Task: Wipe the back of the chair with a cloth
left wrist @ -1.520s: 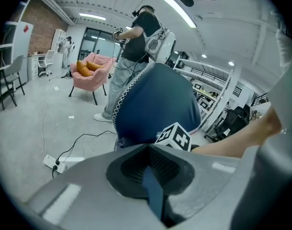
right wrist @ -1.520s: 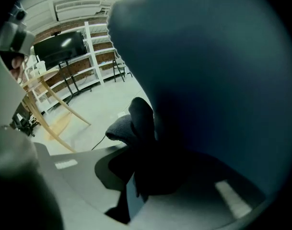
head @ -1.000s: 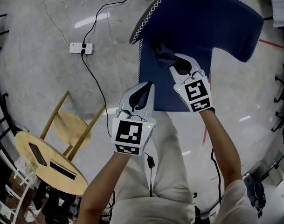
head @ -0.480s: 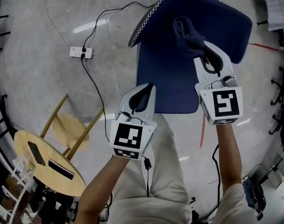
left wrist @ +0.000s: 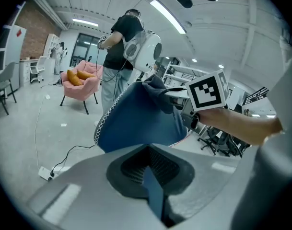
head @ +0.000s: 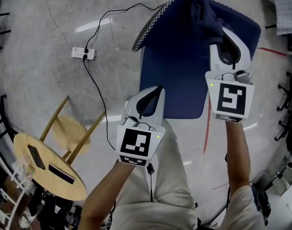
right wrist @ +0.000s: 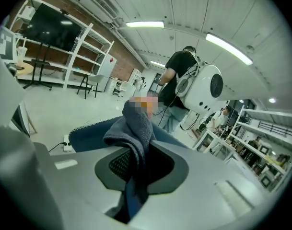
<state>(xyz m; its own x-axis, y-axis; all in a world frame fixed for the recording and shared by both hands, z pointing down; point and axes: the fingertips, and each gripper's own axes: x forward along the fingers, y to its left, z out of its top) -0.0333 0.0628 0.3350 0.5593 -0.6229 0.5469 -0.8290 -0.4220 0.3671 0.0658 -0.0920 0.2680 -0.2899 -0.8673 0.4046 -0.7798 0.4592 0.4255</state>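
1. The left gripper (head: 154, 91) is held over the near left corner of the chair (head: 177, 75) seat. Its jaws are drawn almost together, and only a blue sliver is seen in the slit.
2. Farther off, the right gripper (head: 221, 32) is held at the chair's back, with its jaws clamped on a dark cloth (head: 205, 16).
3. The cloth is laid on the top edge of the back.
4. A power strip (head: 83, 53) is seen on the floor to the left, well apart from the chair.

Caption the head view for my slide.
Right gripper holds a dark blue cloth against the blue fabric chair; left gripper grips the chair's edge.
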